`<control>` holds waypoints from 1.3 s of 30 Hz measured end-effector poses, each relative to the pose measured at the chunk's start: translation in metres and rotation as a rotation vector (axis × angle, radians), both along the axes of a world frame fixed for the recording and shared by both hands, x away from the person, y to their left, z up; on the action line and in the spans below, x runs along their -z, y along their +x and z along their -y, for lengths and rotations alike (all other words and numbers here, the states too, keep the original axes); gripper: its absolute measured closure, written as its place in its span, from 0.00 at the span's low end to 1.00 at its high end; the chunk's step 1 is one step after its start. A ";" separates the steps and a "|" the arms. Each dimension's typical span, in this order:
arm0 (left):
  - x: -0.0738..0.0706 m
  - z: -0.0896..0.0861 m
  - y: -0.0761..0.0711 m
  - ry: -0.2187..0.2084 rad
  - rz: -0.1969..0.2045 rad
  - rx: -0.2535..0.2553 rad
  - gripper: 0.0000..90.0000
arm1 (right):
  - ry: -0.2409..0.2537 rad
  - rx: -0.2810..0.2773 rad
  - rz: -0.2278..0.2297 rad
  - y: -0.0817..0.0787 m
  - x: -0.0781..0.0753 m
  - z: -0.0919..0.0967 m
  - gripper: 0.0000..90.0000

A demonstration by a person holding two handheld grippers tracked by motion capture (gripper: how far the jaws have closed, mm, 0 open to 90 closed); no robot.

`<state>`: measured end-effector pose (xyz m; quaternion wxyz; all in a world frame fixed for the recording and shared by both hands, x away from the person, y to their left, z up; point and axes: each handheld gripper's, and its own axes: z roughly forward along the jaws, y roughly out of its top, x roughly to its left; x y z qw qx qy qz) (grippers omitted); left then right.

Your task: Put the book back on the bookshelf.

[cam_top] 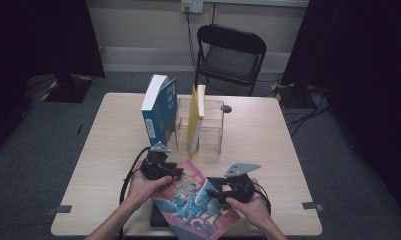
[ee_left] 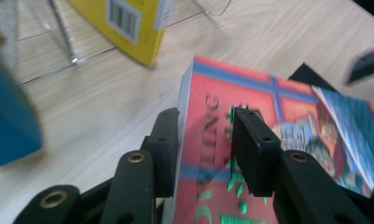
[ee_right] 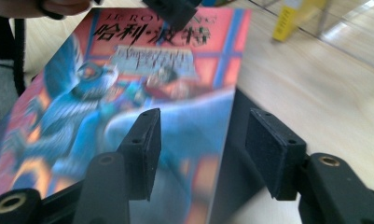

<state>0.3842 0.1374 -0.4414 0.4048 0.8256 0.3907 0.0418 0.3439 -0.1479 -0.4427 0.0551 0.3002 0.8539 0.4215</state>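
You have the red book (cam_top: 194, 200) at the near edge of the table (cam_top: 268, 145), tilted, lying partly on a black thing (cam_top: 158, 218) under it. Two books look shelved already: the blue book (cam_top: 158, 107) stands upright against the left outside of the clear rack (cam_top: 208, 127), and the yellow book (cam_top: 195, 120) stands inside it. So I judge the red one to be the last job, and it's only at pickup: lifting it, standing it up and slotting it in the rack are all left. Your left gripper (ee_left: 205, 140) straddles the book's spine edge near the title, one jaw outside the edge and one over the cover; both look pressed to the book, so I read it as clamped on the red book. Your right gripper (ee_right: 201, 154) has its jaws on either side of the book's opposite edge, but there's a clear gap at the outer pad, so it's open around it, not gripping. Hard to make out: the black thing under the book is mostly covered, can't say what it is. The near corner of the book is cut off in the high view. Which rack slot is free is hard to tell through the clear walls. The left gripper view is blurred at the left.
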 end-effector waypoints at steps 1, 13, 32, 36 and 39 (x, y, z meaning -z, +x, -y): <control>-0.001 -0.005 -0.005 0.009 -0.009 0.005 0.64 | 0.000 -0.006 -0.003 0.005 0.001 -0.005 0.53; 0.006 -0.077 -0.075 -0.022 -0.023 -0.039 0.55 | 0.050 0.002 -0.051 0.013 0.011 -0.011 0.54; 0.013 -0.060 -0.054 -0.055 0.021 -0.056 0.76 | 0.040 0.074 -0.023 -0.012 0.011 0.007 0.52; 0.014 -0.055 -0.042 -0.073 -0.001 -0.065 0.74 | 0.044 0.096 -0.026 -0.023 0.011 0.015 0.52; 0.014 -0.048 -0.033 -0.066 -0.004 -0.075 0.72 | 0.036 0.107 -0.024 -0.030 0.010 0.019 0.52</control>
